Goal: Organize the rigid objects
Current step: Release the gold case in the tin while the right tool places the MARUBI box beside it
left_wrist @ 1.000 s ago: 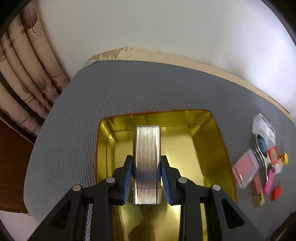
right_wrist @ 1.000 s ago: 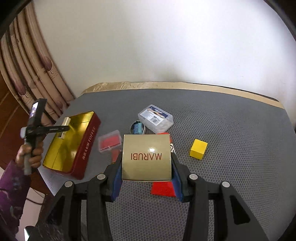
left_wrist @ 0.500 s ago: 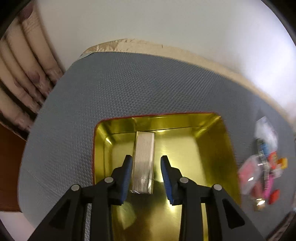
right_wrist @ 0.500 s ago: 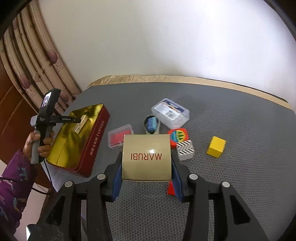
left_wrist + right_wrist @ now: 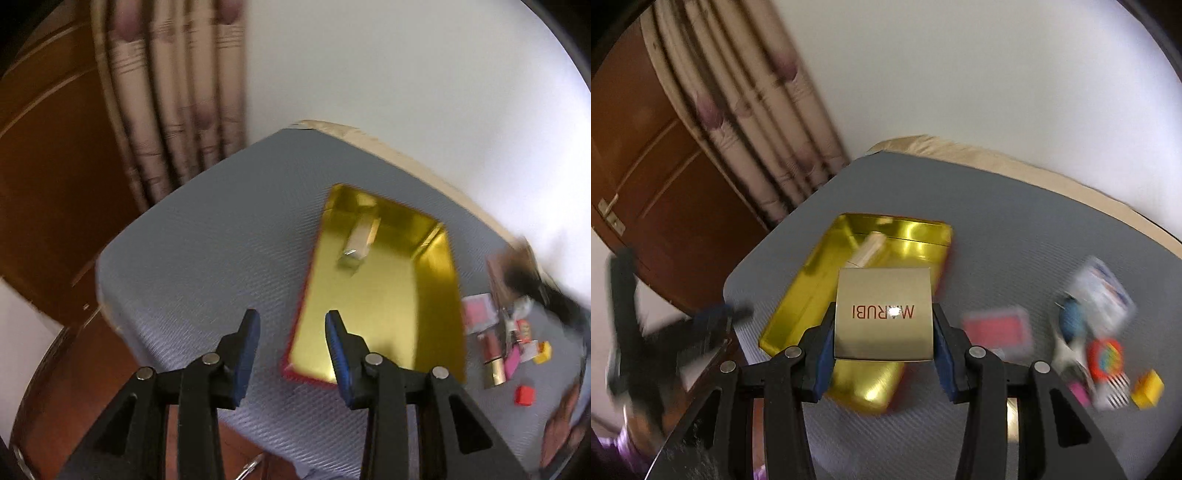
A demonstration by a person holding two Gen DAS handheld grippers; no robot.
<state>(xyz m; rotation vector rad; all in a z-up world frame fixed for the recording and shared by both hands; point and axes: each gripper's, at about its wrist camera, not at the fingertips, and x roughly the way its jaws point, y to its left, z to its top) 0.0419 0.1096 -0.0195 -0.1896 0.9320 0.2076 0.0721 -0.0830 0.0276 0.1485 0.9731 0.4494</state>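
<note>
A gold tin tray with red outer walls [image 5: 436, 288] lies on the grey mat. A ribbed silver case [image 5: 360, 240] lies inside it near the far end. My left gripper [image 5: 291, 350] is open and empty, pulled back above the mat near the tray's near left corner. My right gripper [image 5: 882, 339] is shut on a gold MARUBI box [image 5: 882, 314], held above the tray [image 5: 812, 295]. The silver case also shows in the right wrist view [image 5: 870, 247].
Small items lie in a cluster right of the tray: a red-filled clear case [image 5: 997, 328], a clear box [image 5: 1102, 288], a round red toy [image 5: 1104, 360], a yellow cube [image 5: 1147, 384], a red cube [image 5: 524, 395]. The curtain and door stand left of the table edge.
My left gripper let go of the silver case in the tray, opened, and drew back and left. My right gripper carried the MARUBI box left, over the tray.
</note>
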